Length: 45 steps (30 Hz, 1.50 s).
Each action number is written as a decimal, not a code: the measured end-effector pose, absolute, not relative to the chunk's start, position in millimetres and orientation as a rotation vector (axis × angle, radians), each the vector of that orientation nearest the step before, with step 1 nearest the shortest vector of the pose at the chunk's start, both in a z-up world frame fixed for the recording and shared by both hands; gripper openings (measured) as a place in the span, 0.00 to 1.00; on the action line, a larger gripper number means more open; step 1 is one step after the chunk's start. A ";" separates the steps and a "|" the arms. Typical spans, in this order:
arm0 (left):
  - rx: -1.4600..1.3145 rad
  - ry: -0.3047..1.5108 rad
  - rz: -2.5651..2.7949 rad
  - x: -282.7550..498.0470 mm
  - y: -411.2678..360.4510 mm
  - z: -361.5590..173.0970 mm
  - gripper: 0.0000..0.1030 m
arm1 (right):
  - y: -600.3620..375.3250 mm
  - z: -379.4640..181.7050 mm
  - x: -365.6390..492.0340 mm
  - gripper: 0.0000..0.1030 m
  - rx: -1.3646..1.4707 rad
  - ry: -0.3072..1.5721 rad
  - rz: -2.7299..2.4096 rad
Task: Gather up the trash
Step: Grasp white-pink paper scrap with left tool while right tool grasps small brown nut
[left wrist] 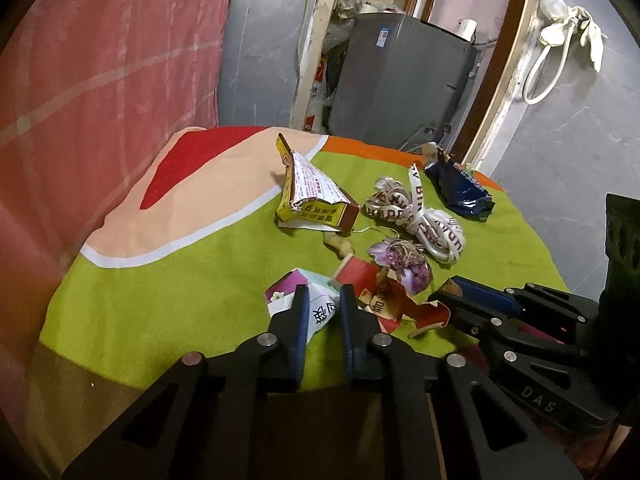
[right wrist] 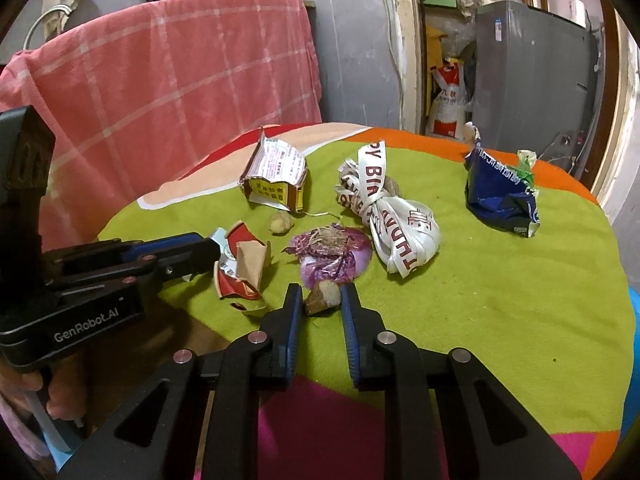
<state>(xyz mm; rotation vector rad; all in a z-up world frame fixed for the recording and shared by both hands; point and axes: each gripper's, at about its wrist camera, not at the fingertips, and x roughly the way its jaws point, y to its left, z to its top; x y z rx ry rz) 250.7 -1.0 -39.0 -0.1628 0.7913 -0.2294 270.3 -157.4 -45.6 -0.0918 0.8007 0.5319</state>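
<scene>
The surface (right wrist: 500, 300), draped in a lime-green cloth, is carrying scattered trash. Only the right wrist view is showing the pink checked cloth (right wrist: 168, 92) whole, with bottles above it, and the person's fingers curling under the left tool's handle. Only the left wrist view is showing a white glove (left wrist: 576, 32) hanging on the wall. The ribbon bundle (right wrist: 396, 224) is lying mid-surface, the blue wrapper (right wrist: 500, 200) well apart to its right, the torn yellow box (right wrist: 276, 180) behind.

The left gripper (left wrist: 324, 300) is reaching in level, its fingers closing on a crumpled white carton (left wrist: 316, 308). The right gripper (right wrist: 318, 300) is angling down, fingers released on either side of a brown scrap (right wrist: 322, 298) just before the purple onion (right wrist: 332, 256).
</scene>
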 end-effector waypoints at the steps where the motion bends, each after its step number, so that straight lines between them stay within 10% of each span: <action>1: -0.163 0.789 -0.228 249.5 -1.4 -38.4 0.09 | -157.4 -45.3 269.6 0.17 -0.093 0.798 0.532; 45: -0.345 0.780 -0.210 190.7 49.2 -31.1 0.04 | -178.1 -30.0 228.6 0.17 -0.045 0.696 0.507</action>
